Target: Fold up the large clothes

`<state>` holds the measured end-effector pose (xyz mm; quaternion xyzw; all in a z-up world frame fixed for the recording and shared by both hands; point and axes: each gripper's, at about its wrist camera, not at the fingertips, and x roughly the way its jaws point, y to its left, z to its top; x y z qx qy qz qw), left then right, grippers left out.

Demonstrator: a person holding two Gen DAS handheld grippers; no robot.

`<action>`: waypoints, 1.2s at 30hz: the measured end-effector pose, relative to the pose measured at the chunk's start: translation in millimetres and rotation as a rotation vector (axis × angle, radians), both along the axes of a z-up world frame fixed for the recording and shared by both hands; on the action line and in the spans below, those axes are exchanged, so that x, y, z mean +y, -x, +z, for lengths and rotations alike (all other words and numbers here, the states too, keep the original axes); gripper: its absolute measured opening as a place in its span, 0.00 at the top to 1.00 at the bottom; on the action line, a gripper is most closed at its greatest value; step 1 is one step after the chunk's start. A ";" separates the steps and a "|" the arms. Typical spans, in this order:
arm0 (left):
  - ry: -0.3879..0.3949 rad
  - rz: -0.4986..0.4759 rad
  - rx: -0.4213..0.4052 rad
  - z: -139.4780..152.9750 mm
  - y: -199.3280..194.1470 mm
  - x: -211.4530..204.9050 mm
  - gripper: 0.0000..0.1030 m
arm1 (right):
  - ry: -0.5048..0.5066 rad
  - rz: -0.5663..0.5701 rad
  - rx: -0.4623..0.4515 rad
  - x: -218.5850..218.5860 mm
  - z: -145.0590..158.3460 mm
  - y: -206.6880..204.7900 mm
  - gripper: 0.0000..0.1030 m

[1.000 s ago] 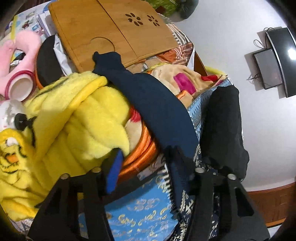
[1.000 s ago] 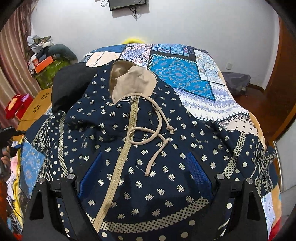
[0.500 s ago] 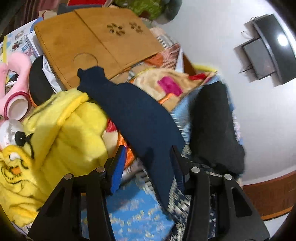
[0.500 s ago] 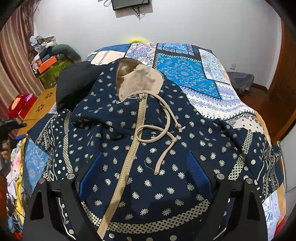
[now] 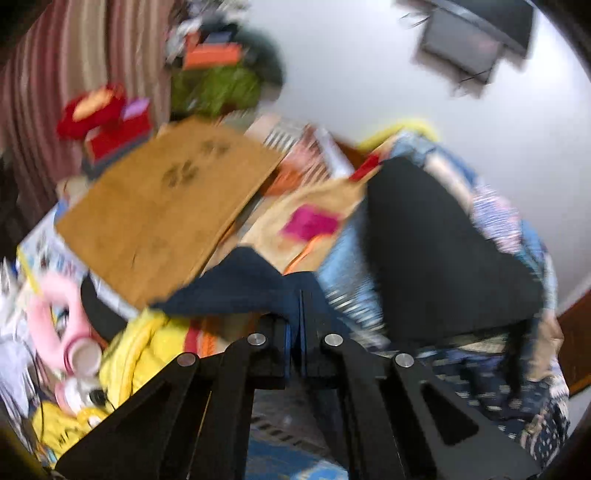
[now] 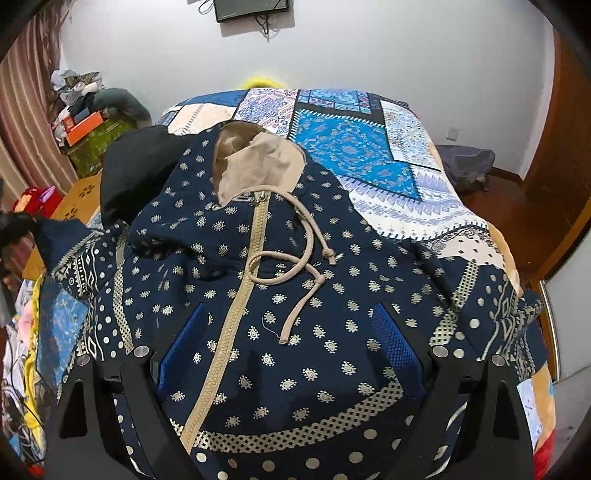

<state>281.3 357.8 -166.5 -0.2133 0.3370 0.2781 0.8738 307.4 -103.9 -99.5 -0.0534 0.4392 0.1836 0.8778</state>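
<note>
A navy hoodie (image 6: 332,295) with cream dots lies face up on the patchwork bedspread (image 6: 351,147). Its beige zipper (image 6: 236,314) is done up, and the beige-lined hood (image 6: 255,162) and drawstring (image 6: 303,266) lie on top. My right gripper (image 6: 288,350) hovers open over the chest with nothing between its blue pads. My left gripper (image 5: 295,317) is shut on the plain navy sleeve (image 5: 236,284), pads pressed together with the cloth bunched around them. In the right wrist view that sleeve (image 6: 59,236) stands lifted at the bed's left edge.
A black garment (image 5: 436,251) lies on the bed beside the hood. Off the bed's left side are a wooden lap desk (image 5: 166,206), a yellow plush (image 5: 147,350), pink items (image 5: 55,325) and piled boxes. A screen (image 6: 251,7) hangs on the far wall.
The left gripper closed on the navy sleeve, rose and rolled, lifting the sleeve off the yellow plush. The right gripper stayed open and hardly moved.
</note>
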 end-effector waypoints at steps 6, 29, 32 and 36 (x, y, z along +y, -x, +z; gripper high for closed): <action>-0.084 -0.177 -0.195 82.7 6.1 -66.6 0.98 | -0.027 -0.005 -0.021 -3.5 15.1 3.7 0.14; 0.083 -0.789 0.143 -18.8 -32.0 -318.5 0.98 | 0.034 0.032 -0.032 -24.4 27.1 24.3 0.14; 0.103 -0.805 0.227 -43.8 -30.5 -328.5 0.98 | 0.038 0.027 -0.028 -25.7 24.1 25.3 0.14; 0.118 -0.803 0.309 -67.5 -28.7 -325.9 0.94 | 0.046 0.037 -0.017 -24.2 20.9 27.5 0.14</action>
